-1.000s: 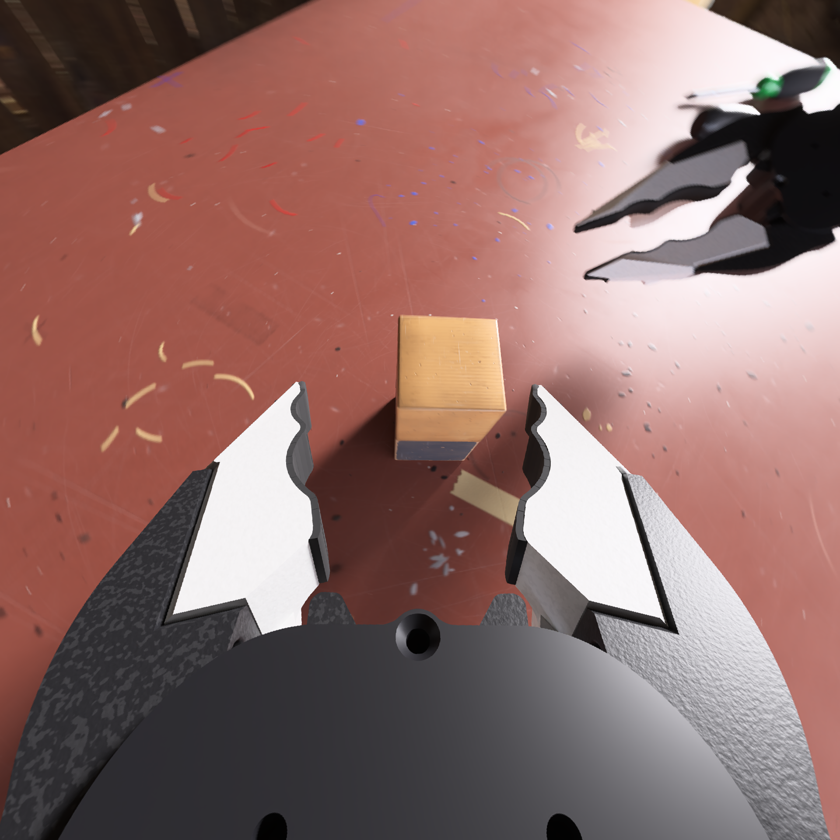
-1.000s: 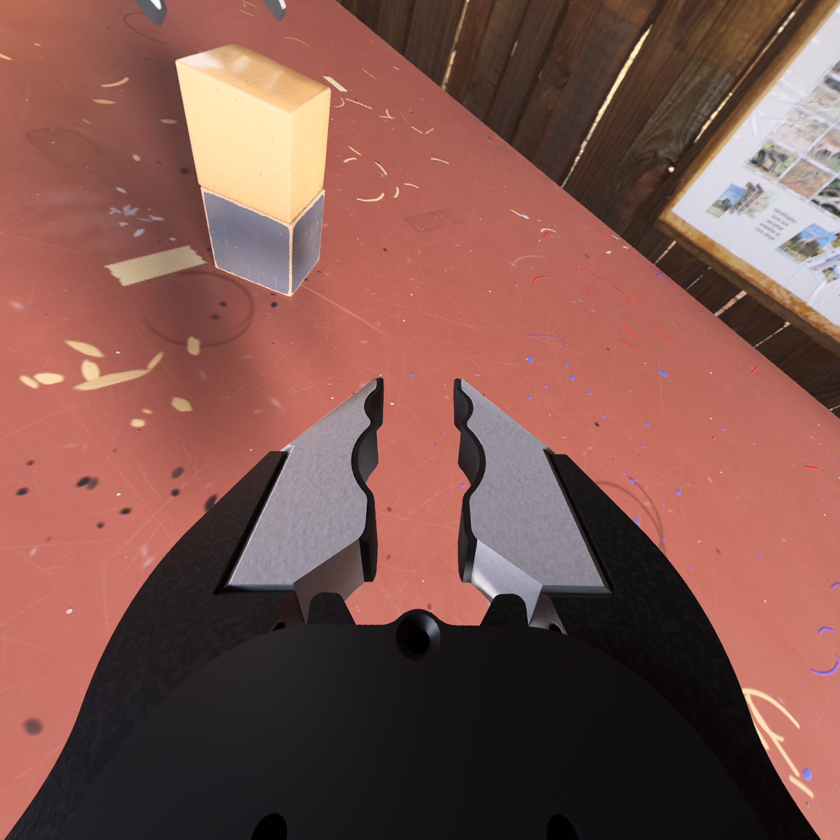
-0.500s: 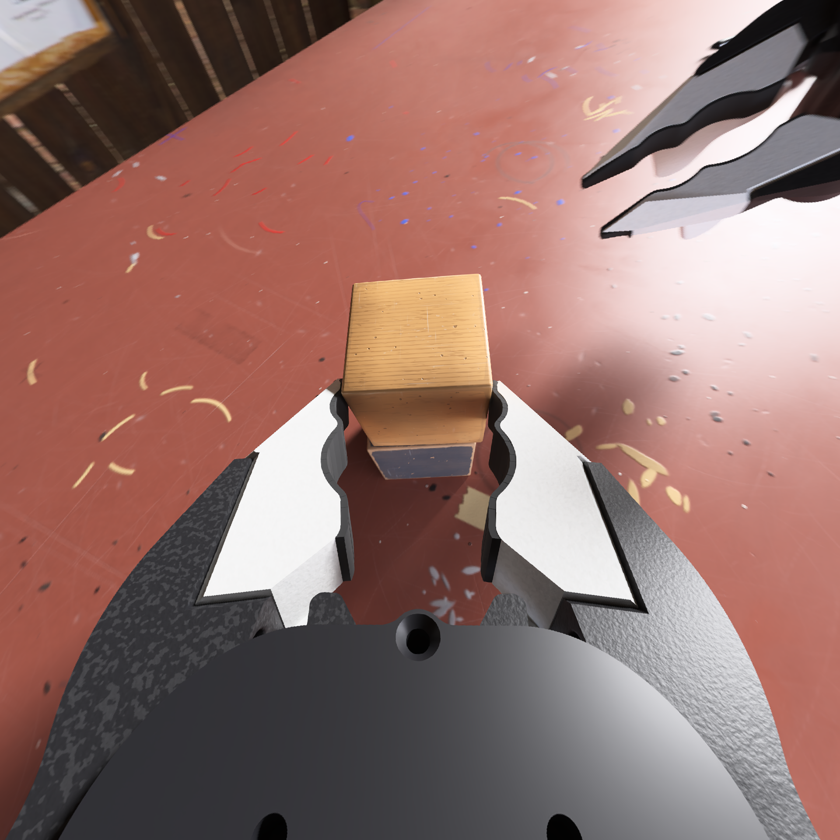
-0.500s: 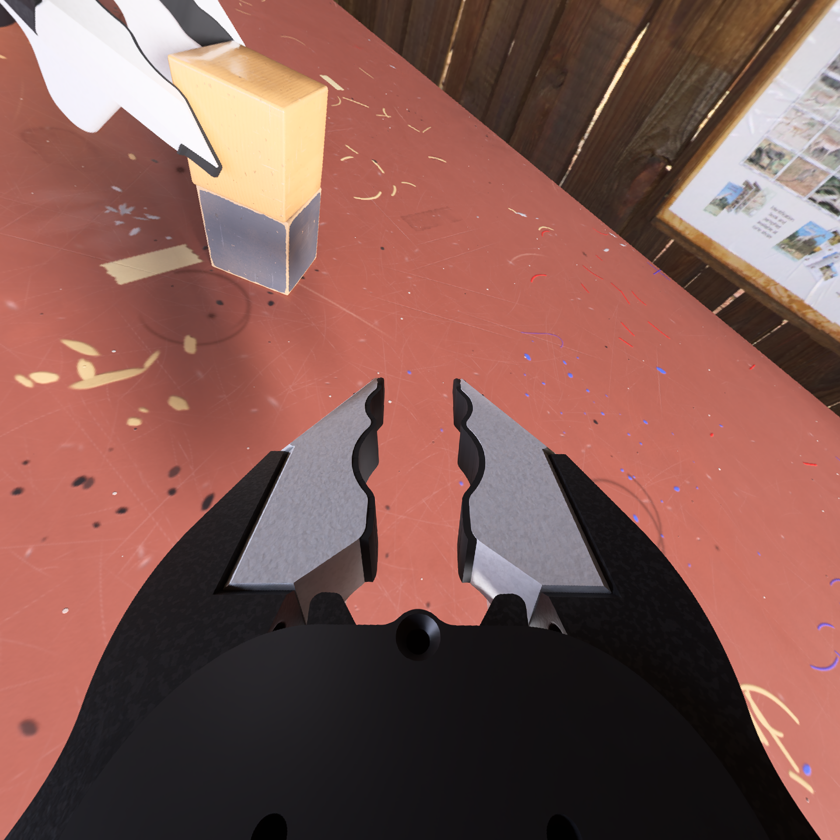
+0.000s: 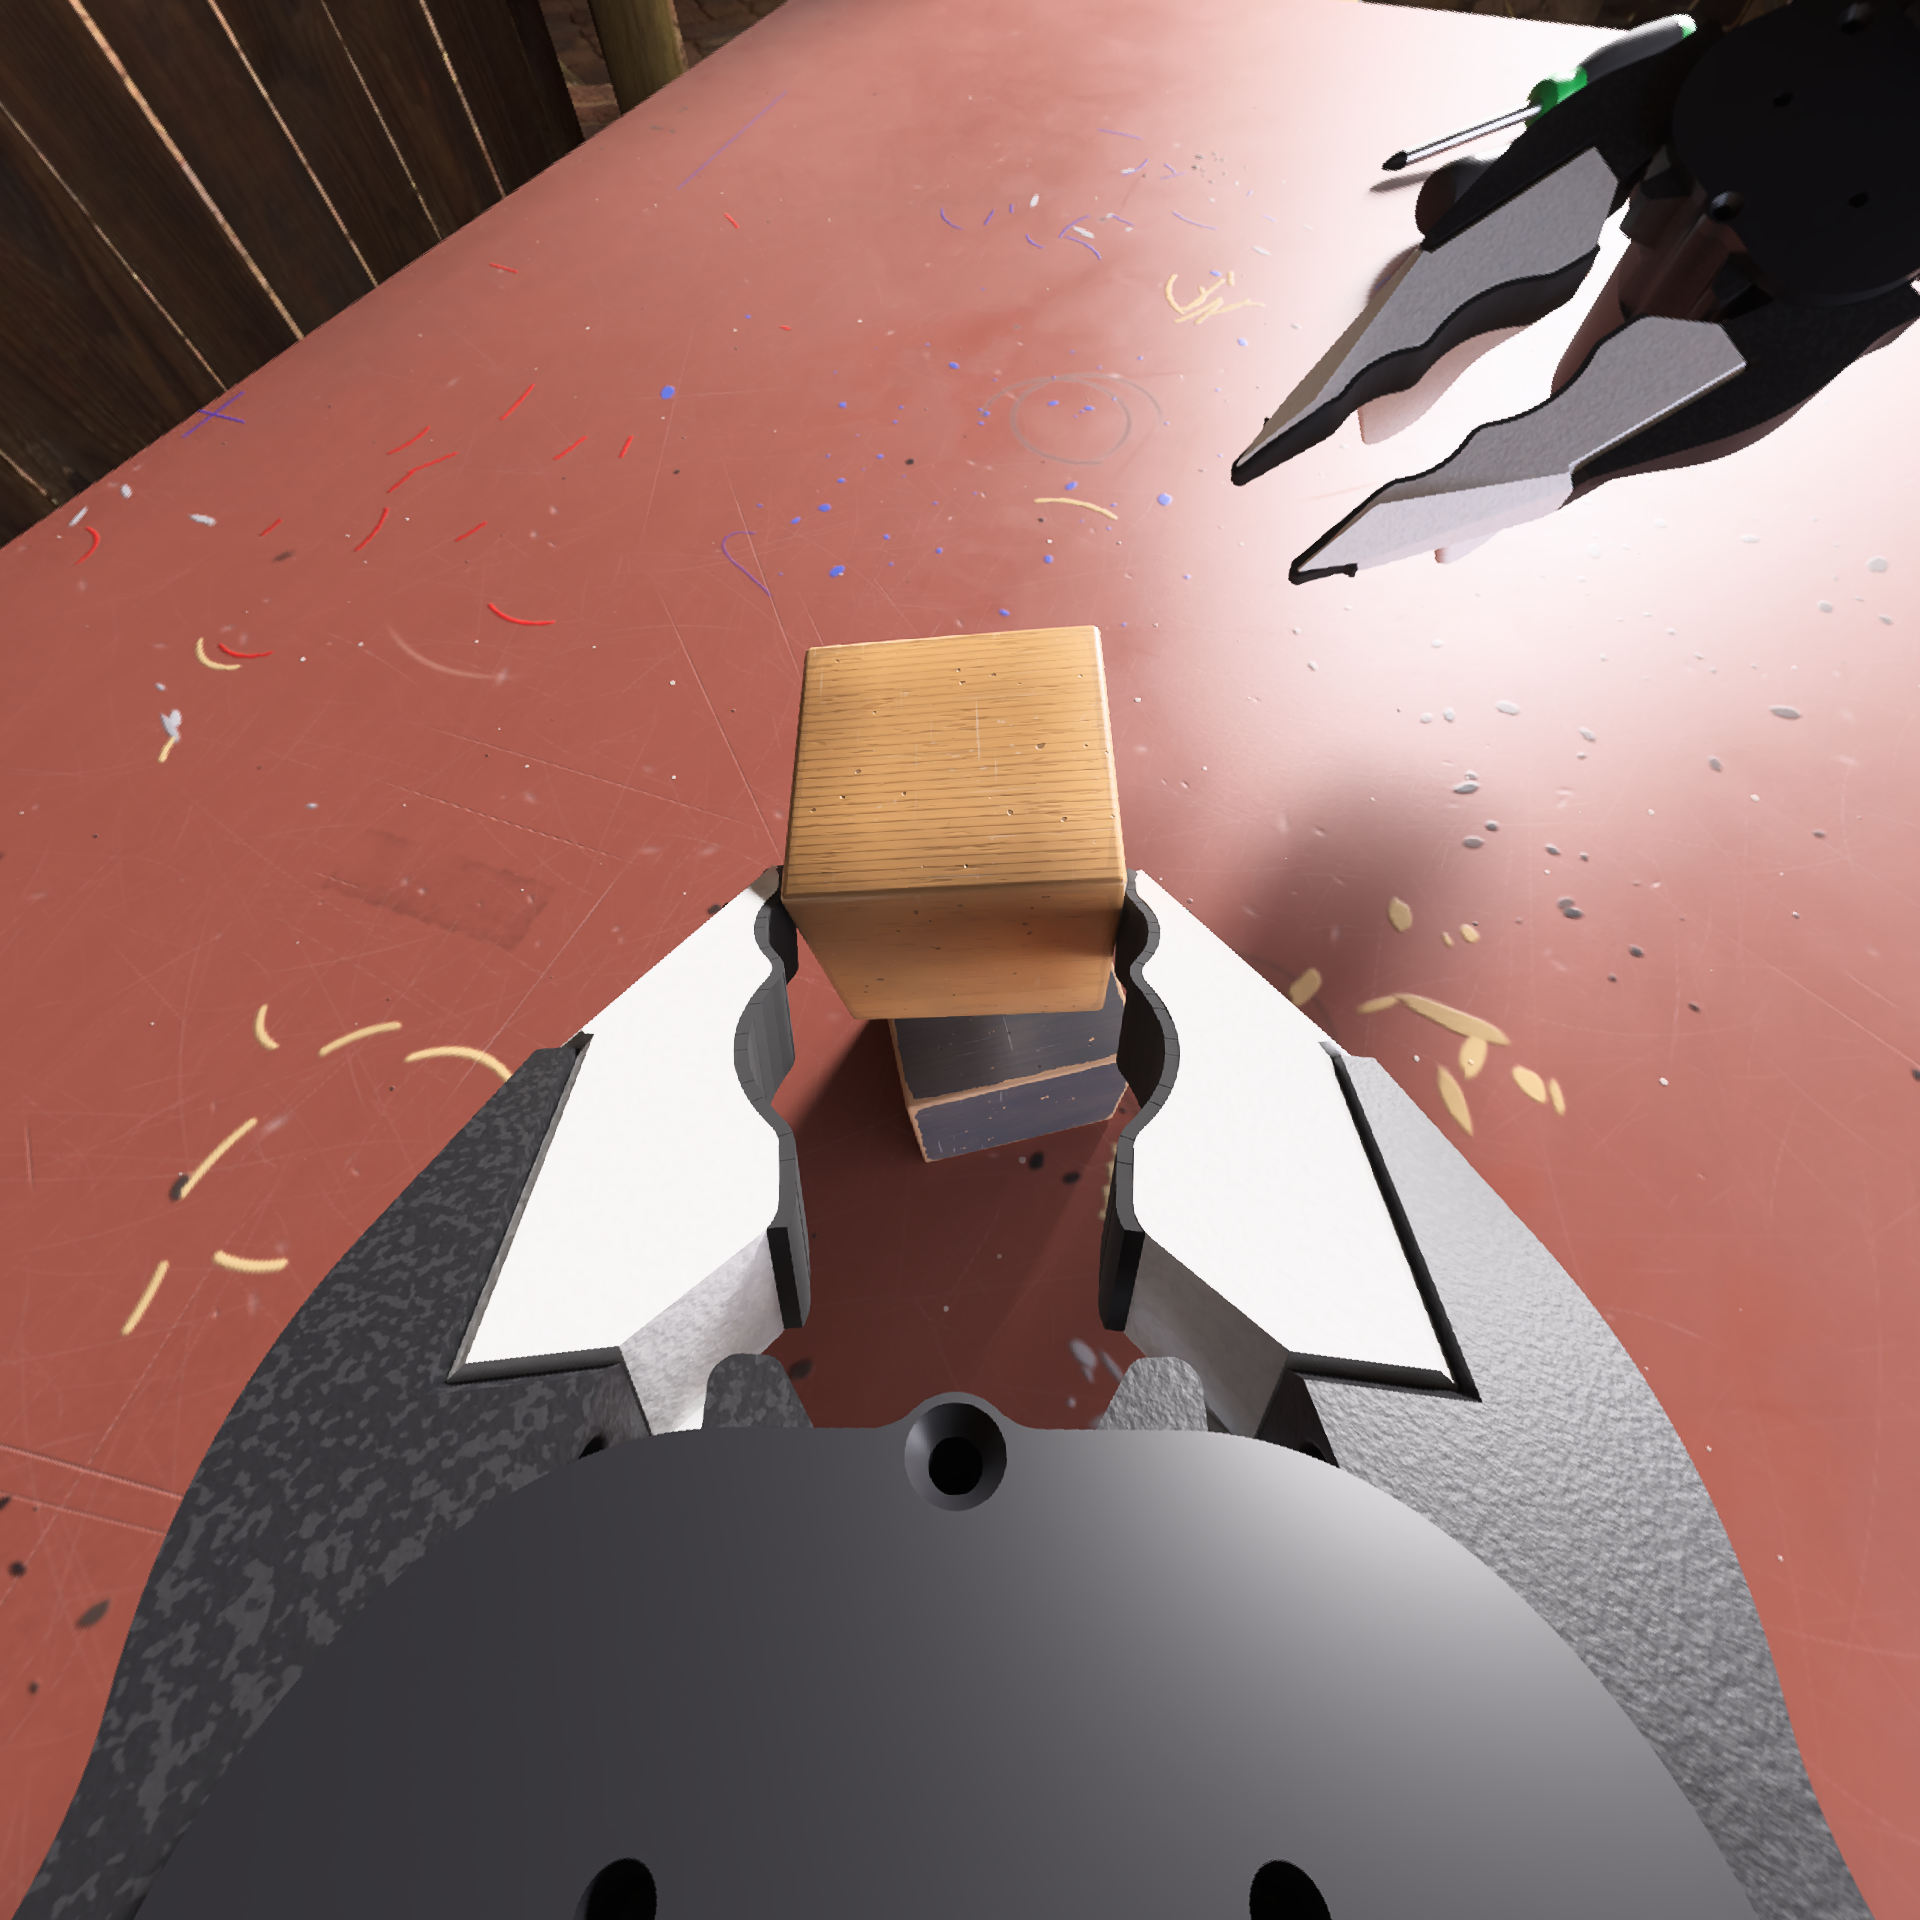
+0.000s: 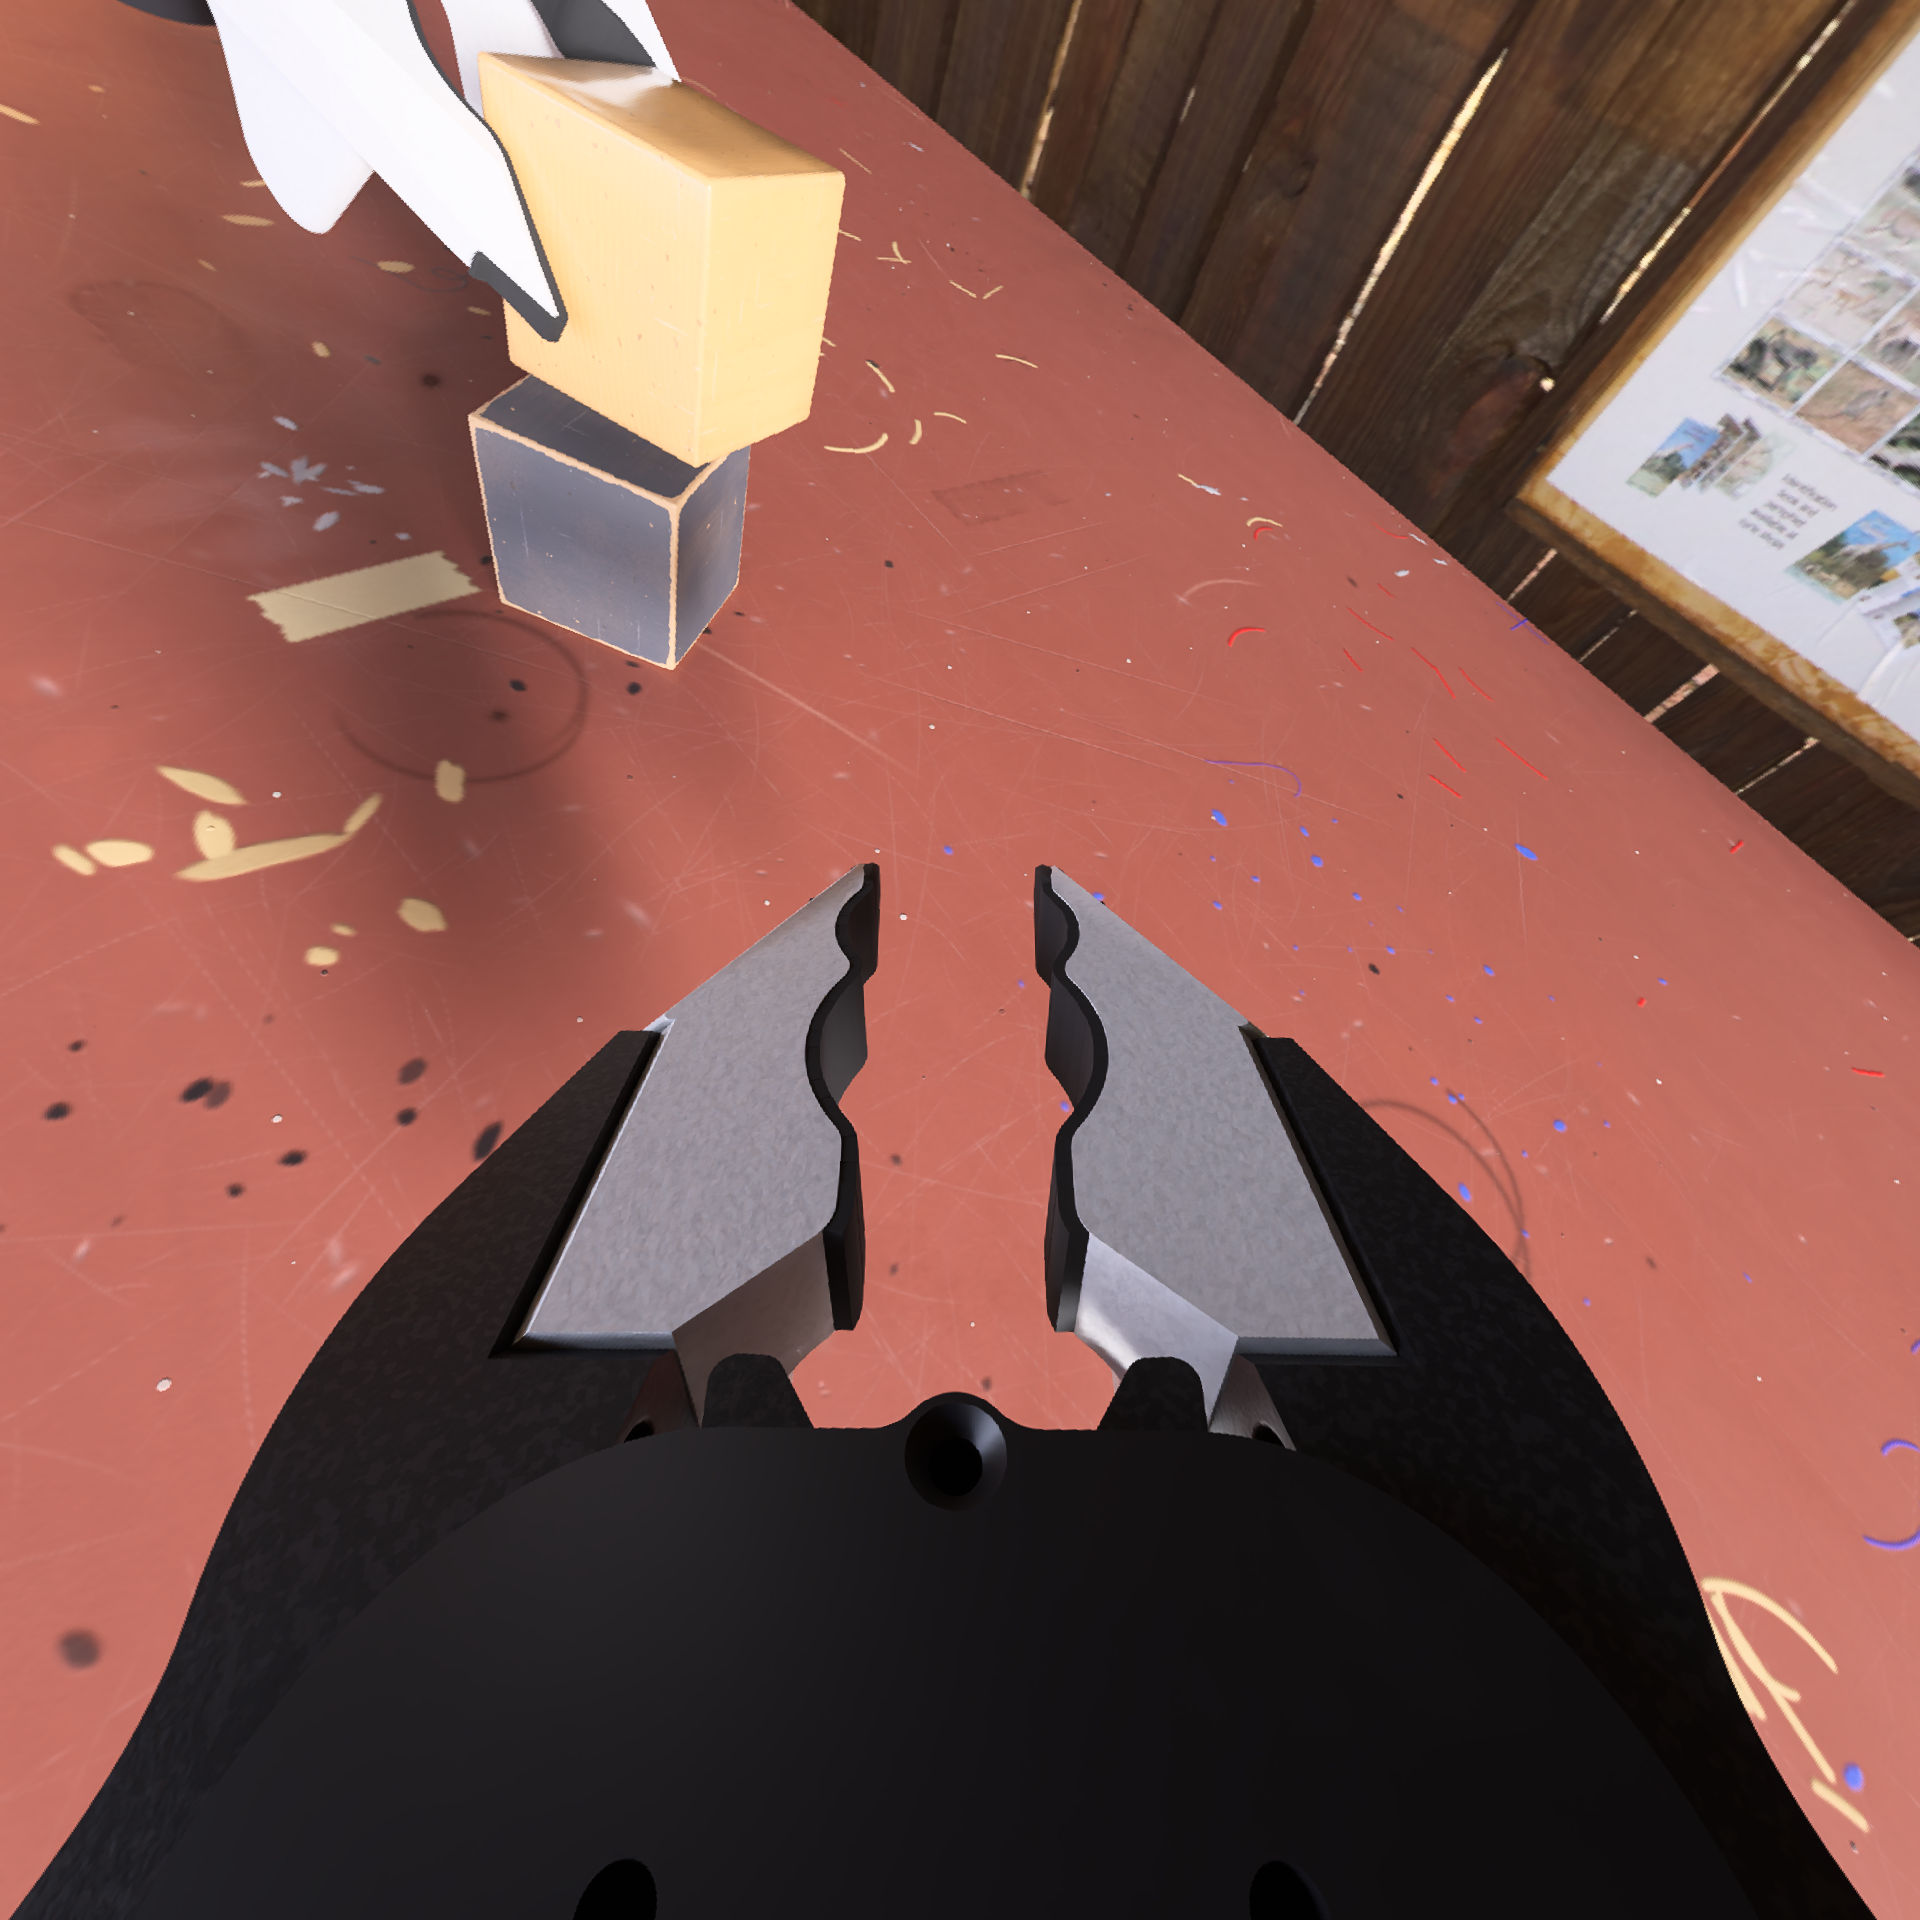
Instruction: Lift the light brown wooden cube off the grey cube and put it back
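Left gripper [image 5: 954, 902] clamps the wooden cube [image 5: 954, 790] between its white fingertips [image 5: 727, 940], one pad on each side face, near the cube's lower front edge. From the left wrist view the cube sits raised and tilted, its top face leaning toward the camera. The grey cube [image 5: 1006, 1081] shows below and behind it, partly hidden, standing on the red table [image 5: 416, 831].

From the right wrist view the wooden cube [image 6: 675, 260] hangs over the grey cube [image 6: 608, 530], tipped, with one lower corner down at the grey cube's top face. Whether that corner touches or just clears it, I cannot tell. The rest of the underside is off the grey cube. The left gripper [image 6: 540, 156] enters from the upper left corner, one white finger laid along the cube's near side.

Right gripper [image 6: 956, 904] hovers over bare table well apart from the cubes, jaws narrowly parted with nothing between them. In the left wrist view the same right gripper [image 5: 1273, 525] shows at upper right, fingers pointing toward the cubes.

A strip of tan tape [image 6: 364, 594] lies on the table just beside the grey cube. Pale wood chips [image 6: 249, 842] are scattered nearer the camera. A green-handled screwdriver [image 5: 1527, 104] lies at the far table edge behind the right gripper. Dark plank wall [image 6: 1299, 208] runs along the table; a framed board of photos [image 6: 1787, 416] hangs on it.
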